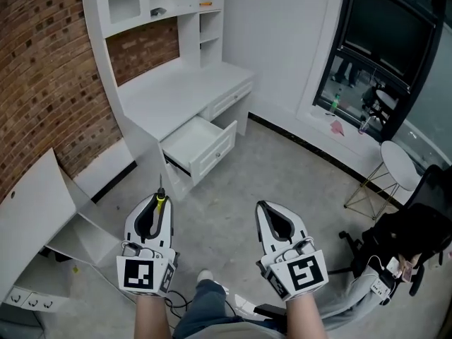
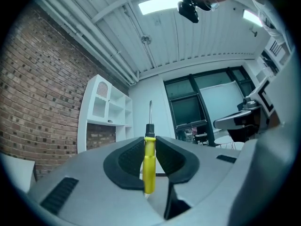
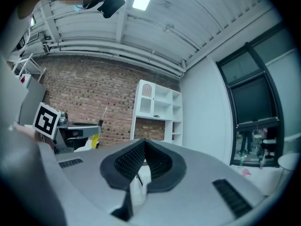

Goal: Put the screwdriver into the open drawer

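Across room, drawer (image 1: 217,152) is lying well ahead; left gripper (image 1: 158,202) is clamping screwdriver (image 2: 149,164), shaft pointing forward; right gripper (image 1: 265,209) together, empty.

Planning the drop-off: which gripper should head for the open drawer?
Left. The left gripper is shut on the yellow screwdriver, and the open drawer lies ahead on its side in the head view. The right gripper is shut, empty.
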`<action>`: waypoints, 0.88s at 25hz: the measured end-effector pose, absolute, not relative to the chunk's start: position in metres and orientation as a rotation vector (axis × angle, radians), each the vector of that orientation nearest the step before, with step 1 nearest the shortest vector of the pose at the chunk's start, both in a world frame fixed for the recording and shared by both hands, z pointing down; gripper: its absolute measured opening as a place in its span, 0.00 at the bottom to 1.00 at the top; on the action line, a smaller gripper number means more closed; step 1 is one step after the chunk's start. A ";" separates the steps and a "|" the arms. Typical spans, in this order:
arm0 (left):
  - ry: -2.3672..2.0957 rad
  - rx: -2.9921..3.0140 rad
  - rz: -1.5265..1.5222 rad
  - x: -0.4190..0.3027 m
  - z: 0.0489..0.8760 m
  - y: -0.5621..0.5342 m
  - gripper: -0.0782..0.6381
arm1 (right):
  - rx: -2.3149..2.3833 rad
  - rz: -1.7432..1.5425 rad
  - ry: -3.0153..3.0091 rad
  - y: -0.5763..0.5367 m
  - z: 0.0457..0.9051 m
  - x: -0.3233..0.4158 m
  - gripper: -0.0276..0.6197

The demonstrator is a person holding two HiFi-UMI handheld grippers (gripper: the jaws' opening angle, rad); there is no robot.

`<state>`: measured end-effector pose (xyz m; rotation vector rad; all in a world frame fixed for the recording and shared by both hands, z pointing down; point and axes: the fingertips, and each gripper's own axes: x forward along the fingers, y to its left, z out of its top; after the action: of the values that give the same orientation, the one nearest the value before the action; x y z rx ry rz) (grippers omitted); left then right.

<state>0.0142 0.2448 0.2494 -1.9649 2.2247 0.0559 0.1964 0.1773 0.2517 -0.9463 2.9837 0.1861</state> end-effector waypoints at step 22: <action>2.260 -2.068 0.073 -0.166 0.288 0.063 0.23 | -1.095 0.132 3.050 -0.004 0.274 0.023 0.06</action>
<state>-0.1659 0.0628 0.2882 -2.0682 2.2596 0.0734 0.0228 -0.0038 0.2738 -1.0954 3.0497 0.1325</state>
